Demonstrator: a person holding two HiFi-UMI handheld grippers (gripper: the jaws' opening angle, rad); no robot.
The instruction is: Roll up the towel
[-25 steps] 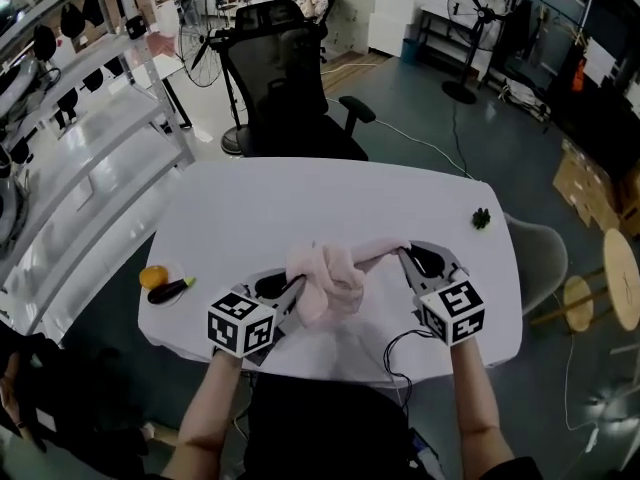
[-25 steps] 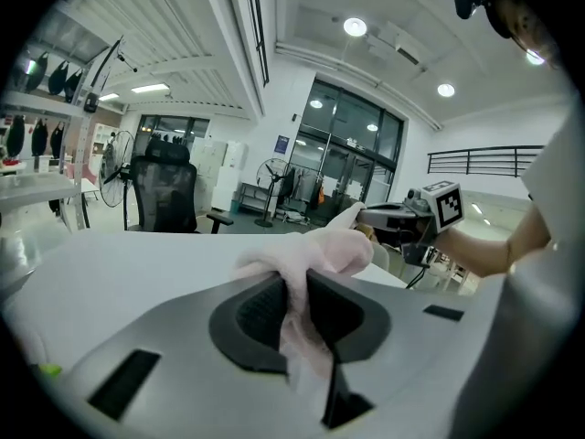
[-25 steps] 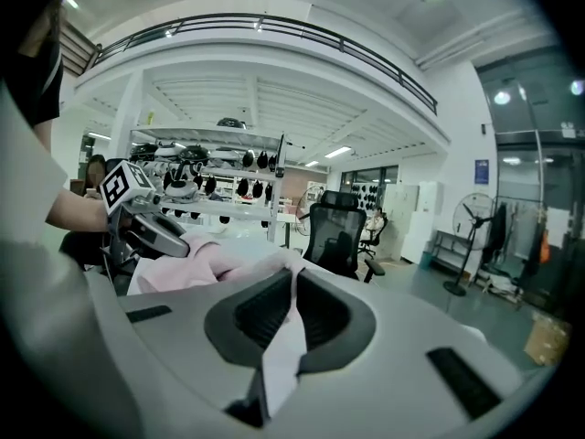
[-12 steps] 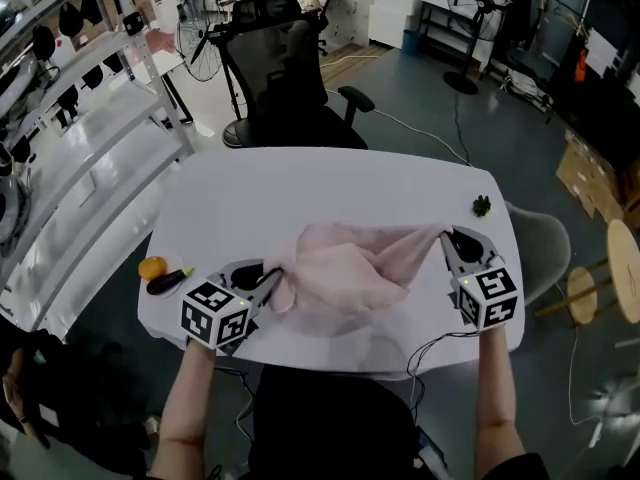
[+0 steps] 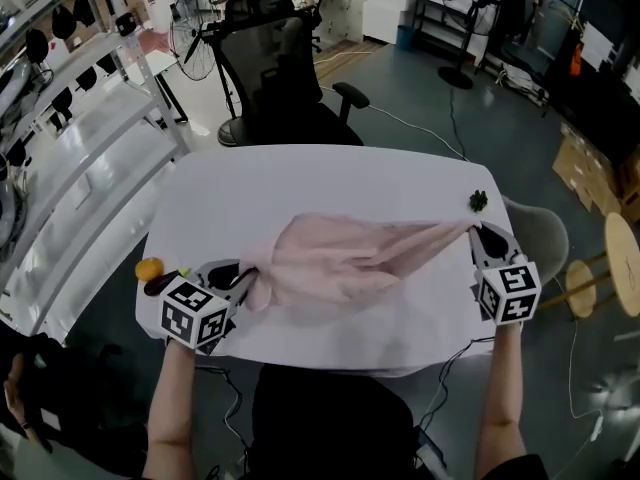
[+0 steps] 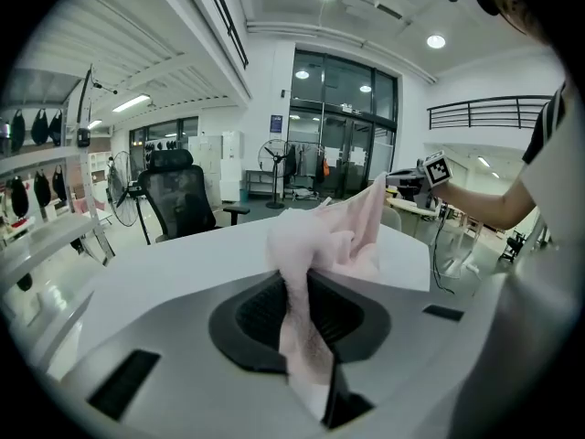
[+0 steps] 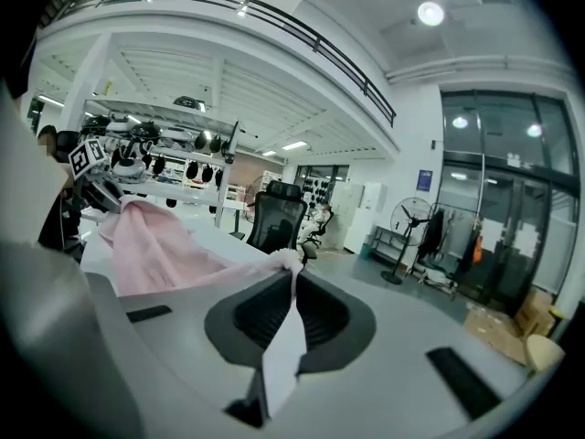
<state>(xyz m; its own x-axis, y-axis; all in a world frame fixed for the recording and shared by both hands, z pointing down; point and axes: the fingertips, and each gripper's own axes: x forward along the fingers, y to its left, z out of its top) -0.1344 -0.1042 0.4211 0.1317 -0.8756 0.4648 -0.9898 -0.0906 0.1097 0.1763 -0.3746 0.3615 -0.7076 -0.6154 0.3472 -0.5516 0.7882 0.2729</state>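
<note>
At the tabletop's (image 5: 300, 183) left edge, close to its near left corner, a small orange fruit (image 5: 149, 268) lies touching a dark, long vegetable (image 5: 162, 286). Just beside them, by the near edge, is the left gripper (image 5: 243, 280), its marker cube (image 5: 192, 313) nearest the person. Its jaws are closed almost together on the left end of the pink towel (image 5: 340, 258). In the left gripper view that gripper (image 6: 297, 277) has a thick bunched fold of the towel (image 6: 329, 236) running down between its pads, and the cloth rises from the jaw tips and runs off across the table.

The towel is stretched from there across the near half of the tabletop. It is broad and wrinkled in the middle and narrows to a taut point towards the right edge. Most of it lies on the table surface, nearer the near edge than the far one.

At the right edge the right gripper (image 5: 478, 232) has the towel's right corner. In the right gripper view its jaws (image 7: 292, 277) are pressed nearly shut on a thin tip of cloth, and the towel (image 7: 155, 250) spreads away to the left. A small green thing (image 5: 479, 200) sits near the far right corner, just beyond that gripper.
</note>
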